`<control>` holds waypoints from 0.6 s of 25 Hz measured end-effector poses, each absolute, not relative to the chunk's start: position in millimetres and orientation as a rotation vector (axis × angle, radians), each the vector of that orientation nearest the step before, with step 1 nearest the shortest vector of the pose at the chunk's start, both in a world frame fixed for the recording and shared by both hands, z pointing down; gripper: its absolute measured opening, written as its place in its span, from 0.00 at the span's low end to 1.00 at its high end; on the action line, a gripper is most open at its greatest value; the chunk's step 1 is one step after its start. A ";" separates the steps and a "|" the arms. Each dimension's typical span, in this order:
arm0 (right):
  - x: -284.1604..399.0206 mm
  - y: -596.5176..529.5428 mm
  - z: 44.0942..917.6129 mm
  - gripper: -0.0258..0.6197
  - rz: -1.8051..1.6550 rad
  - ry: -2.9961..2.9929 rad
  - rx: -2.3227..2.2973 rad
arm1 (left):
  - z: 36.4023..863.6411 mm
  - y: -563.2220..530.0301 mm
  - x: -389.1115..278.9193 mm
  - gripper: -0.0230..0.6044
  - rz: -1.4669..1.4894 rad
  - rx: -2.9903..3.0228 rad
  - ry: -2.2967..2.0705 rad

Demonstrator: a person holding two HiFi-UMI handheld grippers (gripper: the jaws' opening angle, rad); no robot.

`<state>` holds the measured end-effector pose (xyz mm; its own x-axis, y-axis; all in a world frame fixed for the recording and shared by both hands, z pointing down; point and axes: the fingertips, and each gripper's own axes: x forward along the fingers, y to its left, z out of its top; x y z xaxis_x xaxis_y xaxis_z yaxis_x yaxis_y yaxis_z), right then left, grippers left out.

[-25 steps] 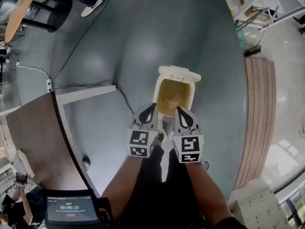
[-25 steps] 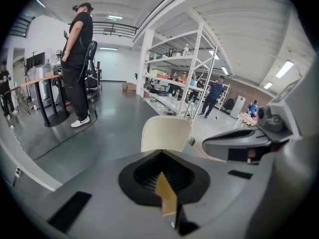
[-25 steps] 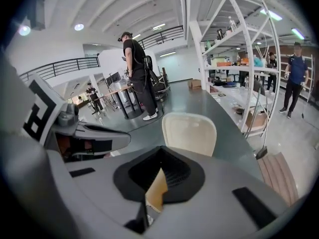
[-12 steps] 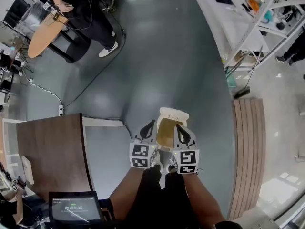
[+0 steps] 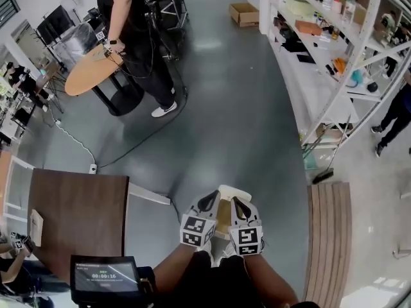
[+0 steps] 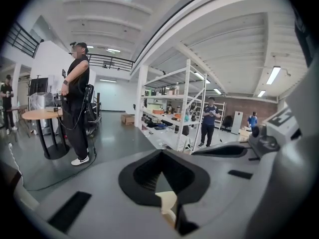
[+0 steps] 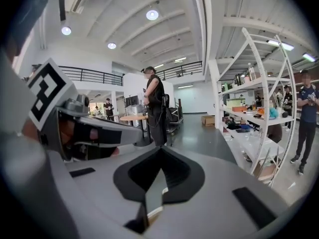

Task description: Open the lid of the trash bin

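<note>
The cream trash bin (image 5: pixel 224 218) stands on the grey floor at my feet with its lid (image 5: pixel 235 192) tipped back on the far side, so the inside shows. My two grippers hang side by side over its near rim. In the head view the left gripper (image 5: pixel 209 201) and the right gripper (image 5: pixel 237 205) both taper to closed tips with nothing held. A cream piece of the bin (image 6: pixel 167 201) shows through the slit between the left jaws. In the right gripper view, only a thin strip of floor and bin (image 7: pixel 153 214) shows below the shut jaws.
A dark wooden table (image 5: pixel 70 217) stands at my left, with a timer screen (image 5: pixel 104 278) near its corner. A person (image 5: pixel 138 37) stands at a round table (image 5: pixel 90 72) further off. White shelving (image 5: pixel 321 37), a broom (image 5: pixel 324 169) and a slatted wooden bench (image 5: pixel 331 242) line the right.
The head view has tilted up, so more of the room shows and the bin sits lower and smaller. Both grippers stay together over the bin's near edge; the lid stays tipped back.
</note>
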<state>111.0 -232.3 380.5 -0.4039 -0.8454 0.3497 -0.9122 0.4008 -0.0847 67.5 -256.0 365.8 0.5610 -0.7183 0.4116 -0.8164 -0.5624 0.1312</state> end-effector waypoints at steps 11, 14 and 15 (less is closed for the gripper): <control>121.2 -236.0 366.5 0.04 0.406 -2.415 1.519 | 355.1 -231.8 49.1 0.04 0.486 2.444 -1.285; 125.3 -234.3 363.4 0.04 0.384 -2.385 1.546 | 350.6 -226.4 40.0 0.04 0.466 2.450 -1.288; 123.5 -232.5 360.4 0.04 0.370 -2.379 1.556 | 348.6 -223.6 34.5 0.04 0.462 2.455 -1.289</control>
<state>123.5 -232.5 360.4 -0.3841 -0.8490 0.3629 -0.9191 0.3889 -0.0630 34.5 -223.6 348.6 0.5383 -0.7259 0.4282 -0.8327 -0.5365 0.1372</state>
